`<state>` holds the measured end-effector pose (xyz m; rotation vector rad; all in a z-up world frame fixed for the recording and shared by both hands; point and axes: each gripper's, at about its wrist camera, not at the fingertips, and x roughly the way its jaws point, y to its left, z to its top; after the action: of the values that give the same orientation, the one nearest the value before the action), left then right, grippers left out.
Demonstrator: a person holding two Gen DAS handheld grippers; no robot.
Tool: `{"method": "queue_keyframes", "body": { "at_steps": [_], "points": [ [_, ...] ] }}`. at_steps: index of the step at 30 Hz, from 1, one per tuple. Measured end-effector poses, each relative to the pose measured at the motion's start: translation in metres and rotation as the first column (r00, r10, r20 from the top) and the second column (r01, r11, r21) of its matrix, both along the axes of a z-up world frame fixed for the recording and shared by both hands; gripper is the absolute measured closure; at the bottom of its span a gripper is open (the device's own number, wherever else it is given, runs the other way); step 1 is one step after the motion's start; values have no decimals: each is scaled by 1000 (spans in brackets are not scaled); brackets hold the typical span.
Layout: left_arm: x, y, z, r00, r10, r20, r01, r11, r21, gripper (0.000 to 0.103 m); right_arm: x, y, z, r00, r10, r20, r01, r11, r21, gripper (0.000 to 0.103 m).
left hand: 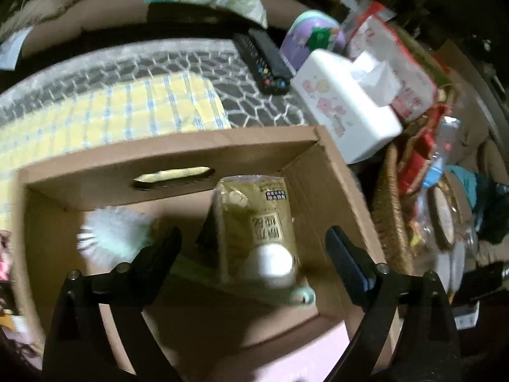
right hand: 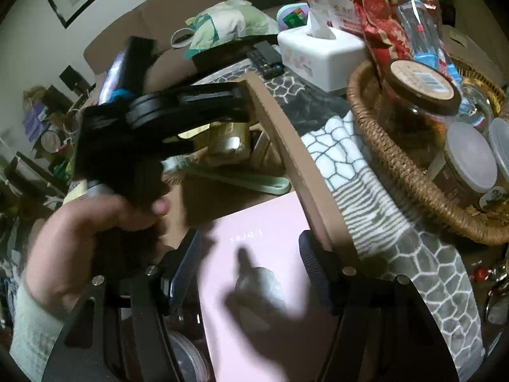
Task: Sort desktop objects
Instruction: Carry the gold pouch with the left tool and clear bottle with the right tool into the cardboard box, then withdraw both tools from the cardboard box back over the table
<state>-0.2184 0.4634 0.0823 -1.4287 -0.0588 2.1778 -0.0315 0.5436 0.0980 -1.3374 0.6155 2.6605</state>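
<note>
An open cardboard box (left hand: 178, 156) holds a gold tube with a white cap (left hand: 257, 219), a white brush (left hand: 111, 232) with a pale green handle (right hand: 254, 184), and a pink book (right hand: 264, 232) lying flat. My left gripper (left hand: 254, 254) hangs over the box with its jaws wide apart. The gold tube lies between and below the fingers, and neither pad touches it. In the right wrist view a hand (right hand: 95, 222) holds that left gripper (right hand: 191, 108) over the box. My right gripper (right hand: 249, 267) stands open above the pink book, its right finger close to the box's wall (right hand: 286, 146).
A white tissue box (left hand: 346, 108) and two black remotes (left hand: 264, 60) lie beyond the box on the patterned cloth. A wicker basket (right hand: 397, 159) with jars and packets stands to the right. A yellow checked cloth (left hand: 111, 108) lies at the left.
</note>
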Motion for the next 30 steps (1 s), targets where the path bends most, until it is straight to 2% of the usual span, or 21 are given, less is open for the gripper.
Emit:
{"method": "queue_keyframes", "body": {
  "at_steps": [1, 4, 10, 12, 14, 15, 20, 30],
  "points": [
    [4, -5, 8, 1000, -9, -15, 9, 1000, -2, 11, 1, -1, 3, 1000, 1, -7, -1, 1000, 2, 37],
    [25, -33, 36, 996, -27, -87, 26, 1000, -8, 0, 2, -5, 9, 1000, 7, -23, -7, 1000, 8, 37],
    [70, -103, 77, 986, -2, -164, 5, 1000, 18, 0, 0, -23, 19, 999, 29, -28, -27, 998, 51, 37],
    [84, -123, 86, 982, 1, -187, 0, 1000, 9, 0, 0, -30, 22, 999, 27, -28, -25, 996, 82, 33],
    [100, -146, 91, 980, 13, -199, -11, 1000, 10, 0, 1, -36, 25, 999, 20, -27, -17, 993, 116, 22],
    [108, -157, 93, 979, 23, -202, -21, 1000, 13, 0, 2, -40, 26, 999, 14, -30, -9, 990, 139, 20],
    [145, -204, 93, 980, 65, -190, -64, 998, 9, 0, 7, -57, 33, 999, 32, -34, -24, 978, 205, 19],
    [207, -263, 95, 978, 102, -181, -105, 994, -4, 0, 32, -100, 56, 993, 82, -81, -63, 975, 214, 19]
  ]
}}
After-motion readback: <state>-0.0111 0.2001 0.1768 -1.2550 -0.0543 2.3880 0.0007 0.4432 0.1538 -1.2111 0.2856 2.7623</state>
